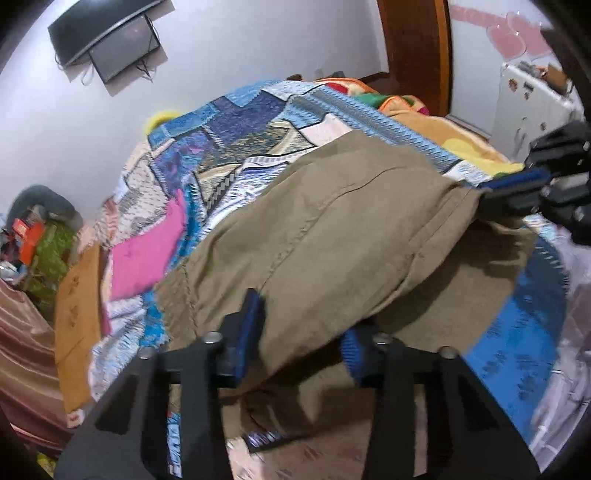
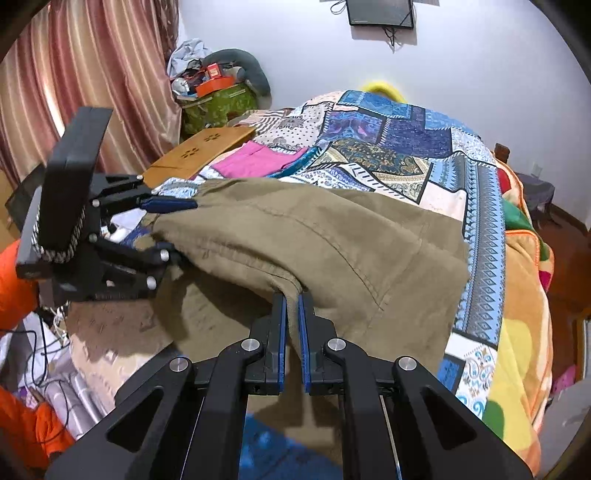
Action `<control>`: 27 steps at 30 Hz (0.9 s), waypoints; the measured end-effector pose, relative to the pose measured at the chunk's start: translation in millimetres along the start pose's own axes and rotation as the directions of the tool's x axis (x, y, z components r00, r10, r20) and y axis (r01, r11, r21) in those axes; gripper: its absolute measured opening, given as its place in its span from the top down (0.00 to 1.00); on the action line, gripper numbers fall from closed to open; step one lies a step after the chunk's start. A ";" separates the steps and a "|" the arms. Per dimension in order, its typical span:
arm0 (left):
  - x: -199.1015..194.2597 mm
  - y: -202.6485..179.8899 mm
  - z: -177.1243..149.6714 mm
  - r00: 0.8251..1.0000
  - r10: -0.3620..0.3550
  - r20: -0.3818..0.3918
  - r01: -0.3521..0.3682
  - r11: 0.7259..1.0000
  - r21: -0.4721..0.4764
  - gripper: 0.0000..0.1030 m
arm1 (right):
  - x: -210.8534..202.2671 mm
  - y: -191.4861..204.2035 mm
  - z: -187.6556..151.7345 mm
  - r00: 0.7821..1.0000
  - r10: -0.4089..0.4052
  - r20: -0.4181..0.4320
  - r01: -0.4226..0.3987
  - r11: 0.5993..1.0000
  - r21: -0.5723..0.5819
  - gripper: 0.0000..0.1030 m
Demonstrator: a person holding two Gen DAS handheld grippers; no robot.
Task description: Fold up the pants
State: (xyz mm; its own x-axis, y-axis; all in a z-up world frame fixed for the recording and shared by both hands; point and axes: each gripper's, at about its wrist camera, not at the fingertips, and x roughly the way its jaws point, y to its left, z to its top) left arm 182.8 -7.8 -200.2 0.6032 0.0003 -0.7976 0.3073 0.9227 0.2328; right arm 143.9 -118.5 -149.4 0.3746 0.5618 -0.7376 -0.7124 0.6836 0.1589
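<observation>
Right now the khaki pants [image 2: 332,243] are lifted off the bed [image 2: 480,236], one end held up by both tools, the rest draped back across the patchwork quilt [image 2: 388,147] toward the bed's far end. Left hand-held gripper [image 1: 299,332]: blue pads [image 1: 251,325] spread wide apart, a thick fold of the pants bunched between them; in the right wrist view it sits at the left, its upper pad on the top of the fabric edge, so it seems to have hold of the cloth. Right hand-held gripper [image 2: 291,306]: pads [image 2: 280,332] nearly closed, narrow gap, pinching a seam fold of the pants at the near edge. Under the lifted cloth a lower layer of the pants hangs down. Pink cloth [image 2: 258,158] and an orange board [image 2: 199,151] lie at the quilt's left side. Striped curtain [image 2: 92,74] left, screen [image 2: 380,13] on the wall. Left view is blurred.
</observation>
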 end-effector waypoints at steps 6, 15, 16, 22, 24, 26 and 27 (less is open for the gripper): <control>-14.4 -13.0 -7.2 0.996 -0.090 -0.007 0.090 0.996 -0.019 0.72 | -11.0 8.1 -13.9 1.000 -0.018 -0.014 0.018 1.000 -0.004 0.95; -5.4 -31.8 -20.2 0.993 -0.107 -0.054 0.107 0.994 -0.004 0.68 | -14.2 11.1 -36.2 0.997 -0.056 -0.047 0.057 0.998 0.017 0.94; -3.3 -30.8 -21.9 0.992 -0.109 -0.062 0.109 0.994 -0.015 0.65 | -9.0 12.2 -39.7 0.996 -0.064 -0.062 0.065 0.998 0.017 0.93; -20.8 -11.5 -35.4 0.987 -0.154 -0.043 0.148 0.982 -0.116 0.44 | 0.4 15.3 -53.0 0.993 -0.069 -0.101 0.074 0.996 0.054 0.85; -35.1 -1.3 -40.2 0.989 -0.148 -0.019 0.144 0.978 -0.154 0.36 | -4.1 16.7 -54.1 0.992 -0.082 -0.097 0.088 0.994 0.058 0.81; -49.6 8.8 -43.7 0.992 -0.128 0.021 0.129 0.975 -0.181 0.22 | -12.0 17.4 -53.1 0.990 -0.111 -0.085 0.115 0.992 0.049 0.73; -56.5 15.8 -45.6 0.993 -0.111 0.040 0.116 0.973 -0.200 0.20 | -16.1 18.3 -52.7 0.991 -0.115 -0.072 0.119 0.992 0.047 0.70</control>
State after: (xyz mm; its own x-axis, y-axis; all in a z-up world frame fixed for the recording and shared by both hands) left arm 119.9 24.3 -176.9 0.5945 -0.1171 -0.7955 0.2221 0.9748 0.0225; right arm 93.7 -139.6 -169.2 0.4102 0.4441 -0.7966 -0.6341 0.7666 0.1009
